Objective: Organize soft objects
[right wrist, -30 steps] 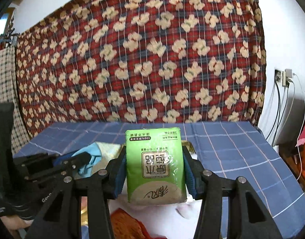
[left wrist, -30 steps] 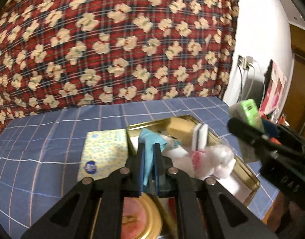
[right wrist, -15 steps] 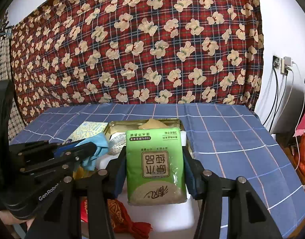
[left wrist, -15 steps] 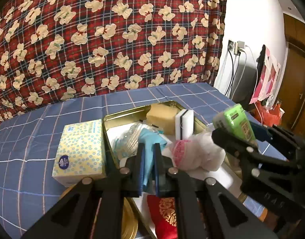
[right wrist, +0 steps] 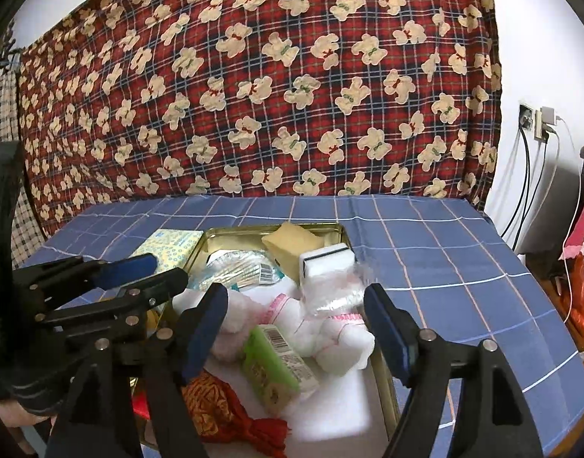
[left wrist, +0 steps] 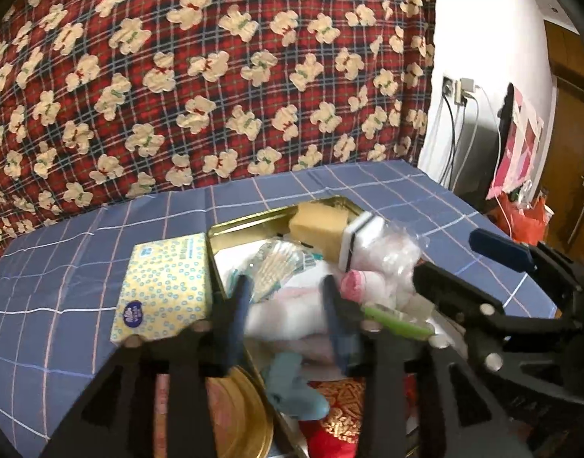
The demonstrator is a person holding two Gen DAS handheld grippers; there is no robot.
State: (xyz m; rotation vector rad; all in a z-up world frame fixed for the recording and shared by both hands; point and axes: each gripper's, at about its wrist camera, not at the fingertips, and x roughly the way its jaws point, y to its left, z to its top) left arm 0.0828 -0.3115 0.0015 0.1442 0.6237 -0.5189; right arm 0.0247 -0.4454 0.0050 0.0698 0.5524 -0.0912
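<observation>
Both grippers hung over the gold rectangular metal tin [right wrist: 332, 227] on the blue checked tabletop [right wrist: 437, 252]. The right gripper [right wrist: 294, 324] was opening, its jaws clear of the green plastic tissue pack [right wrist: 276, 368] lying in the tin. The left gripper [left wrist: 286, 311] was opening too, the light-blue cloth [left wrist: 296, 391] loose below it.

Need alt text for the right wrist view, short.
Right gripper, jaws opening, above a green tissue pack lying free in a gold tin of soft items on a blue checked tablecloth. Left gripper reaches in at left.
</observation>
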